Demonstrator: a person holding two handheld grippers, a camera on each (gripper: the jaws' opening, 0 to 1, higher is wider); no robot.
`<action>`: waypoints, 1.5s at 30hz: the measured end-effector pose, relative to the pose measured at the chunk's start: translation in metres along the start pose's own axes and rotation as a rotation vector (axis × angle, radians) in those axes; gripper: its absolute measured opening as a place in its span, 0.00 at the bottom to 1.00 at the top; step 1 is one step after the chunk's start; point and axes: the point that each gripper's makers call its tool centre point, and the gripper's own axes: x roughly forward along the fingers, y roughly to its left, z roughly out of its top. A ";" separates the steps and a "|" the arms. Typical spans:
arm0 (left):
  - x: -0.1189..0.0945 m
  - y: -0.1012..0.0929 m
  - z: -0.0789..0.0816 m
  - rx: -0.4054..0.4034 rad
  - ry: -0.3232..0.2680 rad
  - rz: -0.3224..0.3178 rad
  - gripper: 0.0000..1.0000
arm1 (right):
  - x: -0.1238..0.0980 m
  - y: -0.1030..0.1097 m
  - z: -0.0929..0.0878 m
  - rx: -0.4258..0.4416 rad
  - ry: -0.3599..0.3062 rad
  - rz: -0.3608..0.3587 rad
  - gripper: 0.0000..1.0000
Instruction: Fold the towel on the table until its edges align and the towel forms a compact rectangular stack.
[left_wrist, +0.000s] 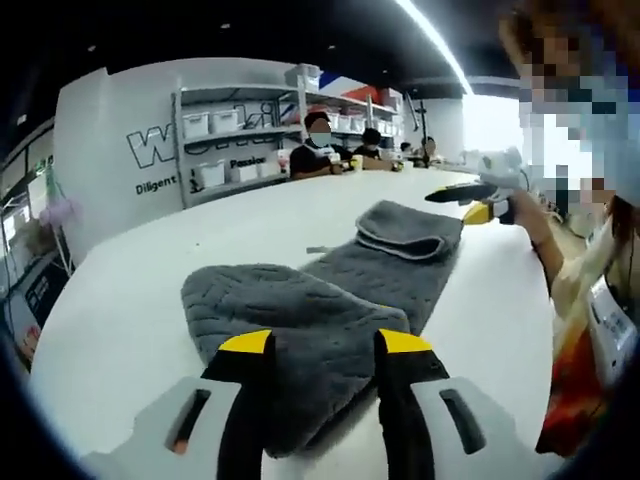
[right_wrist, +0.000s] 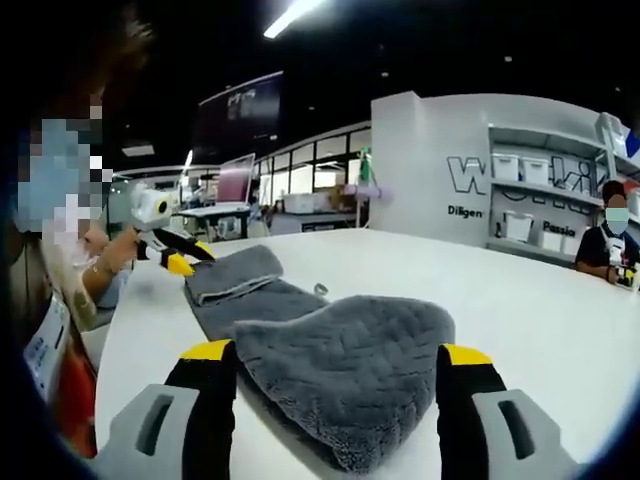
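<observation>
Risk imo: grey towel (left_wrist: 330, 310) lies long on the white desk (left_wrist: 140, 290) w/ both ends flopped inward unevenly, left tool (left_wrist: 325, 350) and right tool (right_wrist: 335, 365) both spread apart, so edges prob won't line up.

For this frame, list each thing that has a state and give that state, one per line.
towel: grey, lying on the table, both short ends folded over toward the middle, not yet a compact stack.
left gripper: jaws apart, astride the near folded end of the towel, whether it grips cannot be told.
right gripper: jaws wide apart, astride the other folded end.
table: white, bears the towel.
</observation>
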 end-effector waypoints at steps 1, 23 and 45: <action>-0.001 -0.002 -0.002 -0.001 0.005 -0.006 0.38 | 0.000 0.000 0.000 0.001 0.001 -0.002 0.83; 0.038 -0.026 0.005 -0.055 -0.050 -0.082 0.06 | 0.002 -0.005 -0.008 0.004 0.030 -0.009 0.81; 0.044 -0.037 0.050 -0.311 -0.281 -0.184 0.04 | 0.003 -0.005 -0.012 -0.015 0.052 -0.011 0.80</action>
